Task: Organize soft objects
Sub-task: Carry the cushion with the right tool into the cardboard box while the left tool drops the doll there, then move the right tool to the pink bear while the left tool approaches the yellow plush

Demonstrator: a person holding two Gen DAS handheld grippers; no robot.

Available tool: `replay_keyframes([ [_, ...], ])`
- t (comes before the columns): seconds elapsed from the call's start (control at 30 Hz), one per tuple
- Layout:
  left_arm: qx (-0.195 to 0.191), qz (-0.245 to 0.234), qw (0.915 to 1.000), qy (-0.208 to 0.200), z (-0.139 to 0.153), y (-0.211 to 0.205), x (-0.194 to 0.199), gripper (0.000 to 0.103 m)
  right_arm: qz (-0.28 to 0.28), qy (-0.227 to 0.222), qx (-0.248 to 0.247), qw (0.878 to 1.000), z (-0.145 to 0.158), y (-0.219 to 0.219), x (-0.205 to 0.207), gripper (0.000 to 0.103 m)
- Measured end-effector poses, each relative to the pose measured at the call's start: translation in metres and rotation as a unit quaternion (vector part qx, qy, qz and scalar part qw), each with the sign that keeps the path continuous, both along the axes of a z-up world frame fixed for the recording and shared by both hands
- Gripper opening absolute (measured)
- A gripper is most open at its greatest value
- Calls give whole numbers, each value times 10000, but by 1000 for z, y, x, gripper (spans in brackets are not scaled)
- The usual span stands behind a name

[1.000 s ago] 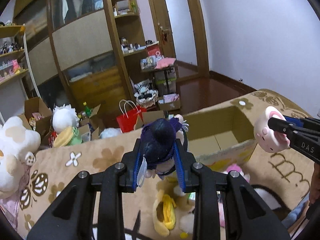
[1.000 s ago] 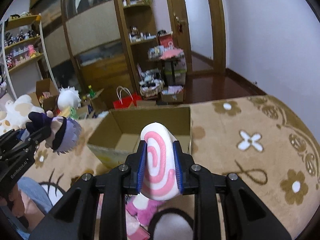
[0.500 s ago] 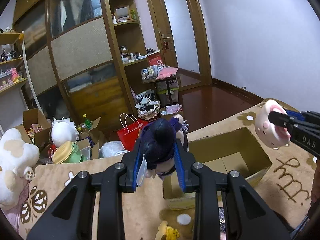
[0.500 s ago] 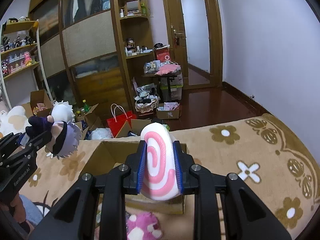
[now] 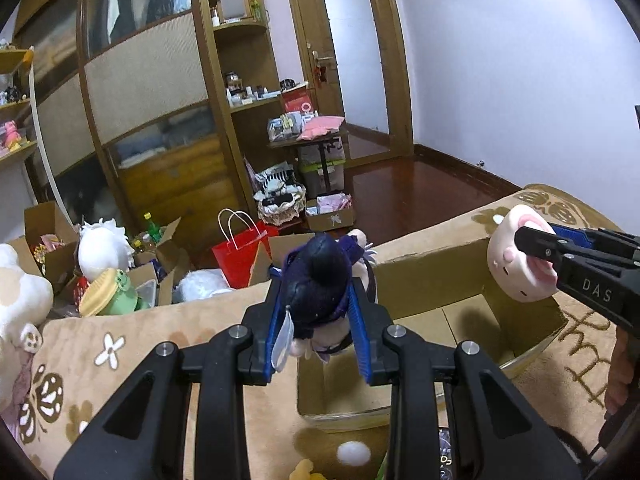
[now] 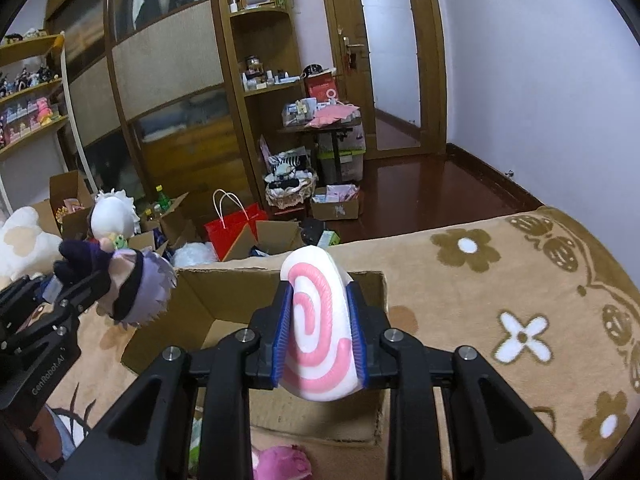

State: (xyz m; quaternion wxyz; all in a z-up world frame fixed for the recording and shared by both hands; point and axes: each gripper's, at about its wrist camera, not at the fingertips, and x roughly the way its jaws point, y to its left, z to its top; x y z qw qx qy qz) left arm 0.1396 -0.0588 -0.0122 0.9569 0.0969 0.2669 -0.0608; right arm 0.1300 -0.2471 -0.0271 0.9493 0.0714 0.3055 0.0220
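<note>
Both grippers seen over the open cardboard box (image 5: 440, 264), the landmark for all positions here. The left gripper (image 5: 316, 320) is clamped on a dark-haired plush doll (image 5: 320, 280), its blue pads pressed against the doll's sides; the right gripper (image 6: 320, 332) is clamped on a white plush with a pink spiral (image 6: 320, 320). Compared with a second earlier, both toys have advanced from the near side of the box to a position above its opening, the doll over the box's left near corner, the spiral plush over its middle, and the box interior now fills more of each view. Neither grip has loosened meaningfully. The carrying stage appears nearly complete; release into the box would be the likely next step. Further plush toys, among them a pink one (image 6: 280, 462), lie on the flowered blanket (image 6: 520, 300) on the near side of the box, so sorting remains unfinished
</note>
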Motion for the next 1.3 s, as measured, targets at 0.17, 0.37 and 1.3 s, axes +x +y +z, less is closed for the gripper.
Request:
replay_keyframes([
  [0.17,-99,-117,9997,211,-14,-2,10,29,65,43,-72,9999,-12,2,6,30],
  [0.37,-3,-224,9990,390,-25,-10,15,31,98,167,3,9998,-23,0,11,35],
  [1.3,47,-145,9964,835,2,13,-22,91,-134,-50,70,9999,9,-3,-35,103],
])
